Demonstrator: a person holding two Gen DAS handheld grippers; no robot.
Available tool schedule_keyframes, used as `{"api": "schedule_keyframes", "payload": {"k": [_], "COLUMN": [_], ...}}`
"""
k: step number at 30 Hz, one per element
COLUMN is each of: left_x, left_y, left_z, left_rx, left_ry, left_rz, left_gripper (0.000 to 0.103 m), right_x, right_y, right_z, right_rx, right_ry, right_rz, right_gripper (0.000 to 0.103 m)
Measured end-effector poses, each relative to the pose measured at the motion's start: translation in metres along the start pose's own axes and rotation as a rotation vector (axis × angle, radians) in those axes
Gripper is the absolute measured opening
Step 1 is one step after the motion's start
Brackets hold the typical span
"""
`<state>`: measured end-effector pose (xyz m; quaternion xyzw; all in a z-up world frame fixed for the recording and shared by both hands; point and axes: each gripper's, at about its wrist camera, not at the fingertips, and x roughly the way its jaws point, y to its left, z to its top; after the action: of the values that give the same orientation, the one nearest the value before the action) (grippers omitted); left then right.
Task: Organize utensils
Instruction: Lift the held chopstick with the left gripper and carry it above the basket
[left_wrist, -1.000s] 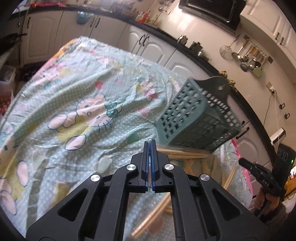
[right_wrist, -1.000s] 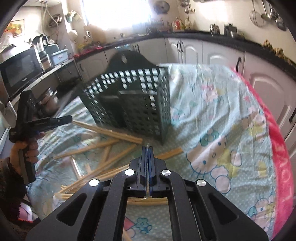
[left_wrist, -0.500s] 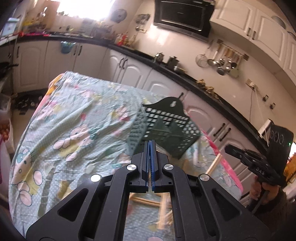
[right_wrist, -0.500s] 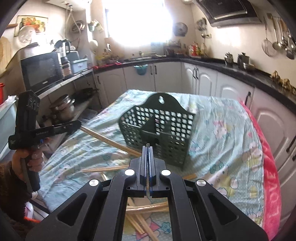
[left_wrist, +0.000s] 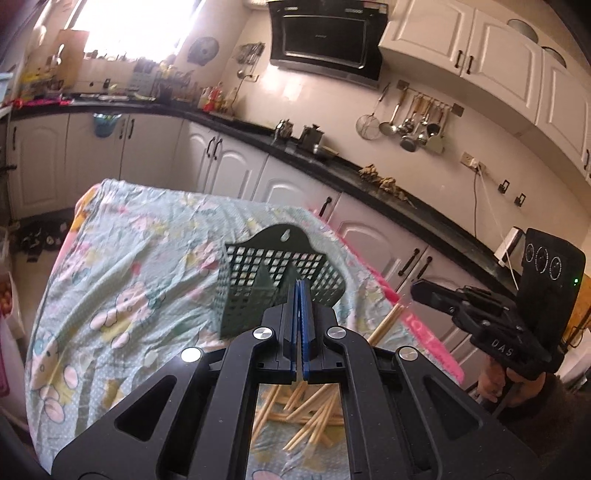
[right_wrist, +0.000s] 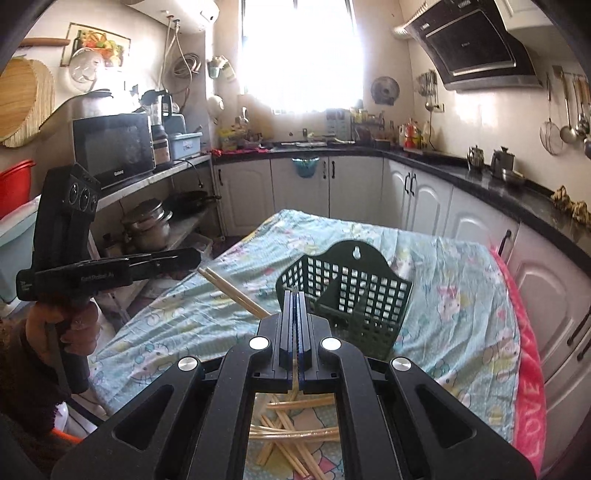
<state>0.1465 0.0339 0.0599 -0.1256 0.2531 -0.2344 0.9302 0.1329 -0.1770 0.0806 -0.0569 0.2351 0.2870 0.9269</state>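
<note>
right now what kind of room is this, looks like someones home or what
A home kitchen, most likely. A range hood hangs on the wall, ladles and strainers hang from a rail, and a microwave sits on a shelf. The work goes on at a table under a cartoon-print cloth.

The right gripper (left_wrist: 419, 290) body carries the letters "DAS". The microwave (right_wrist: 112, 149) front reads "Galanz". The pink towel edge (right_wrist: 530, 397) shows "LOVE". Lettering on the left gripper (right_wrist: 192, 258) is too blurred to read.
</note>
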Motion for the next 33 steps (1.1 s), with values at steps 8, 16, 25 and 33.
{"api": "schedule_keyframes", "payload": {"k": [8, 16, 25, 33], "left_x": [-0.011, -0.018, -0.013, -0.001], "left_y": [-0.025, -0.045, -0.070, -0.077], "left_z": [0.027, 0.054, 0.083, 0.112], "left_rx": [0.041, 0.068, 0.121, 0.140], "left_ry": [-0.046, -0.086, -0.136, -0.164], "left_rz": [-0.045, -0.098, -0.134, -0.122], "left_gripper": [0.000, 0.000, 0.000, 0.000], "right_x": [-0.017, -0.033, -0.045, -0.042], "right_y": [0.003, -0.005, -0.022, -0.043], "right_z": [0.025, 0.054, 0.081, 0.105], "right_rx": [-0.031, -0.043, -0.036, -0.019], "right_ry": [-0.064, -0.134, -0.215, -0.237], "right_rz": [-0.016, -0.052, -0.088, -0.123], "right_gripper": [0.002, 0.002, 0.002, 0.002]}}
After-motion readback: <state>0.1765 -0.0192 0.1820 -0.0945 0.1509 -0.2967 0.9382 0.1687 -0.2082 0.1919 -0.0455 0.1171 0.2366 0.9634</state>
